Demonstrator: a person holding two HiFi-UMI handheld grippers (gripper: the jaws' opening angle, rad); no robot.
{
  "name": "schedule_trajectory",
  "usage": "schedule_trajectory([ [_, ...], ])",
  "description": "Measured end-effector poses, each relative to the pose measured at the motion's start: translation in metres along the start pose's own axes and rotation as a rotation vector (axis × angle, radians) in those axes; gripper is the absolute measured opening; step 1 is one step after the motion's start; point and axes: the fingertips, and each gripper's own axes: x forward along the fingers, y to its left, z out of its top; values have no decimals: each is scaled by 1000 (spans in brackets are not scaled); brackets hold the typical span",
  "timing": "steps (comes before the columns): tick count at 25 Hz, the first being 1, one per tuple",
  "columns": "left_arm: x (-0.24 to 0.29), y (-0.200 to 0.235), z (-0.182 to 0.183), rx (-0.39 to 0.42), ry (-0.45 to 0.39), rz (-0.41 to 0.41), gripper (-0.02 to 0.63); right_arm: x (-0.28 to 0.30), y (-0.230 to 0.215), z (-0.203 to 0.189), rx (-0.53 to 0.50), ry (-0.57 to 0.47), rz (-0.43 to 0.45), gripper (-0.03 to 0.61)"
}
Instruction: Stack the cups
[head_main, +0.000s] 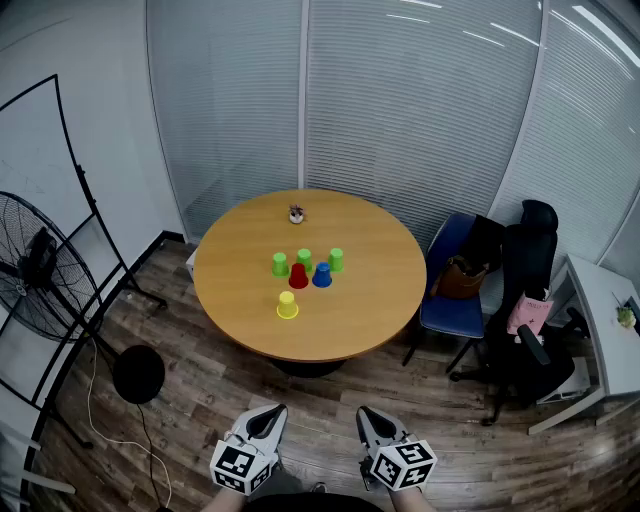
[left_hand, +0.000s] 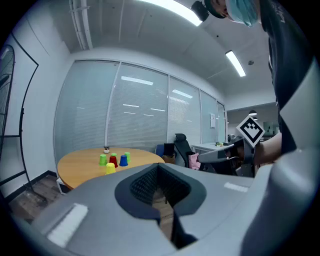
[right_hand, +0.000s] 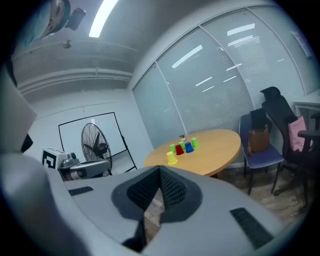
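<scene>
Several upturned cups stand in a cluster on the round wooden table (head_main: 250, 310): a yellow cup (head_main: 288, 305) nearest me, a red cup (head_main: 298, 276), a blue cup (head_main: 322, 275) and three green cups (head_main: 280, 264) (head_main: 304, 259) (head_main: 336, 260). The same cluster shows small in the left gripper view, yellow cup (left_hand: 110, 168), and in the right gripper view, yellow cup (right_hand: 172, 158). My left gripper (head_main: 266, 421) and right gripper (head_main: 374, 424) hover over the floor well short of the table, both shut and holding nothing.
A small object (head_main: 297, 213) sits at the table's far edge. A blue chair (head_main: 452, 300) with a brown bag and a black office chair (head_main: 525, 330) stand right of the table. A standing fan (head_main: 40, 275) is at the left. Glass walls with blinds lie behind.
</scene>
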Motion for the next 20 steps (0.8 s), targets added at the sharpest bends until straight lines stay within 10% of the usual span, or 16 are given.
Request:
schedule_trajectory([
  [13, 21, 4, -4, -79, -24, -31, 20, 27, -3, 4, -16, -8, 62, 62],
  [16, 30, 19, -11, -96, 2, -42, 215, 49, -3, 2, -32, 14, 60, 207],
  [20, 51, 52, -17, -103, 26, -40, 215, 85, -4, 7, -52, 38, 70, 207],
])
